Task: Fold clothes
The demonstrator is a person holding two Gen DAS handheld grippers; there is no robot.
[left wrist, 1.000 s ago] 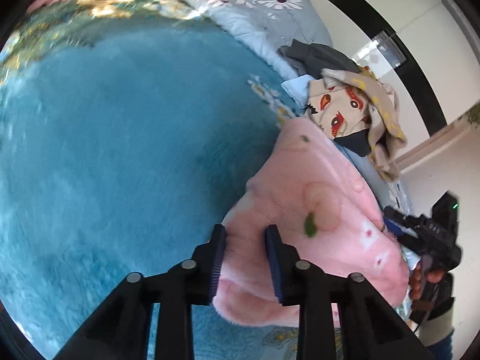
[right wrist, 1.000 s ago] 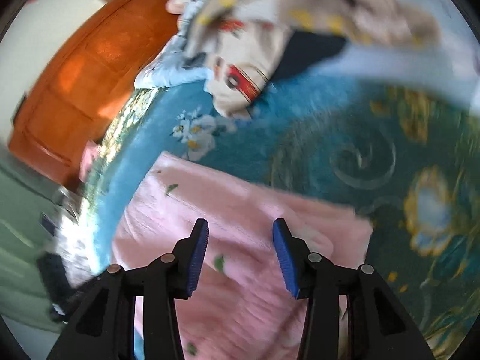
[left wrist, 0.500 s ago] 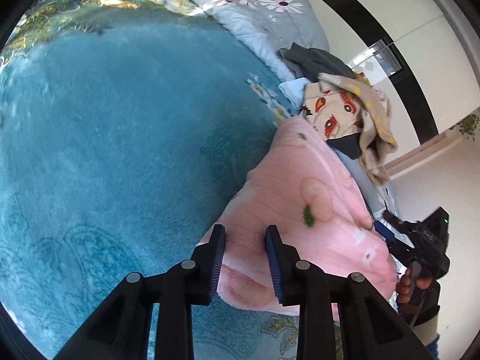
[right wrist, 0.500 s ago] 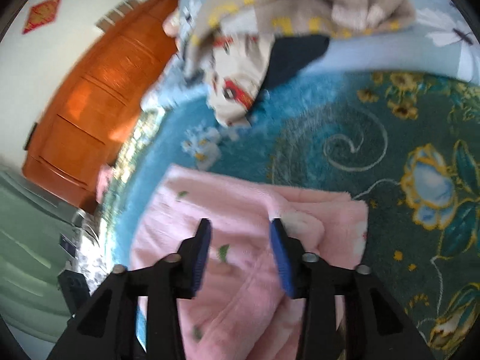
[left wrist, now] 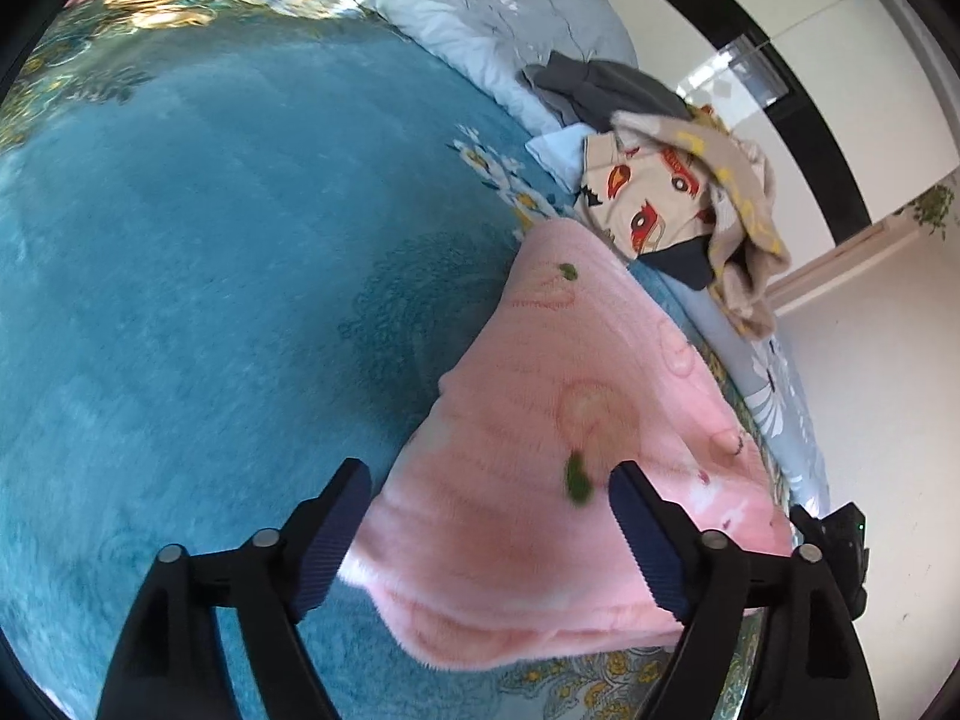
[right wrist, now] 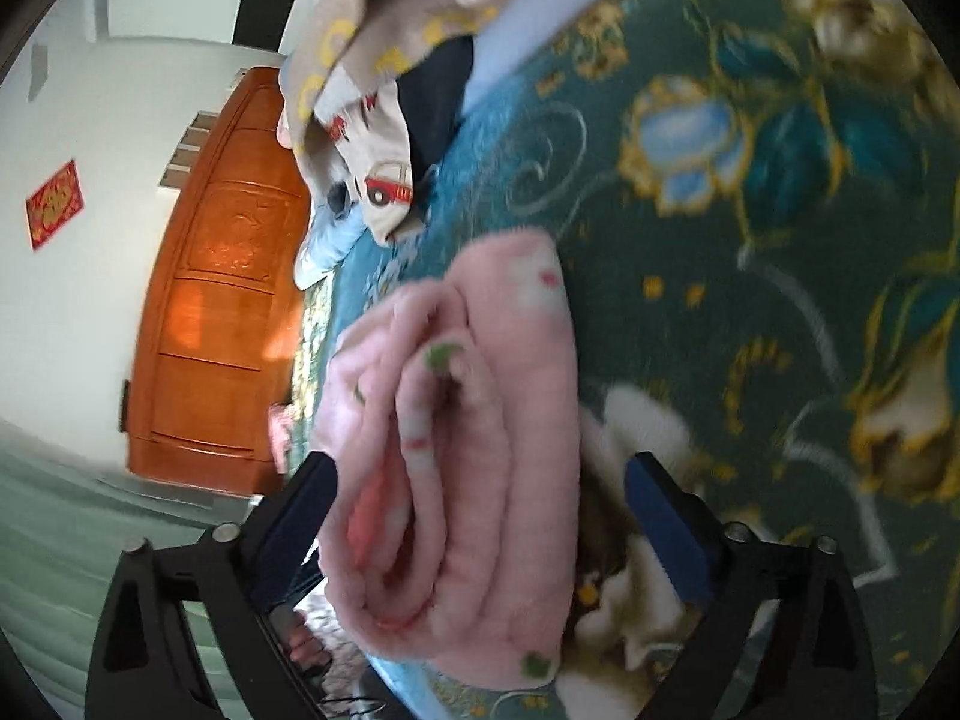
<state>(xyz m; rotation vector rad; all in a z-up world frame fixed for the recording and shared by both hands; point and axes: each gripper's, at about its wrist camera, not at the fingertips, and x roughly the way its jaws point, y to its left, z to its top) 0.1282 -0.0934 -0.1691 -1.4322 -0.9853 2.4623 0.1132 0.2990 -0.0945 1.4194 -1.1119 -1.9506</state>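
A folded pink fleece garment (left wrist: 576, 438) with small green and red marks lies on the blue plush bed cover (left wrist: 210, 240). My left gripper (left wrist: 489, 531) is open, its jaws wide apart over the garment's near folded edge. In the right wrist view the same garment (right wrist: 456, 450) shows its stacked folds end-on, between the open jaws of my right gripper (right wrist: 480, 516). The right gripper's housing (left wrist: 840, 546) shows past the garment's right end.
A heap of unfolded clothes (left wrist: 672, 198), beige with red car prints, grey and navy, lies at the far edge on a grey floral quilt (left wrist: 504, 18). It also shows in the right wrist view (right wrist: 384, 138). An orange wooden door (right wrist: 210, 294) stands at the left.
Both grippers have opened wide, from a narrow gap to jaws far apart. The right gripper has turned and come lower and closer to the garment's folded end.
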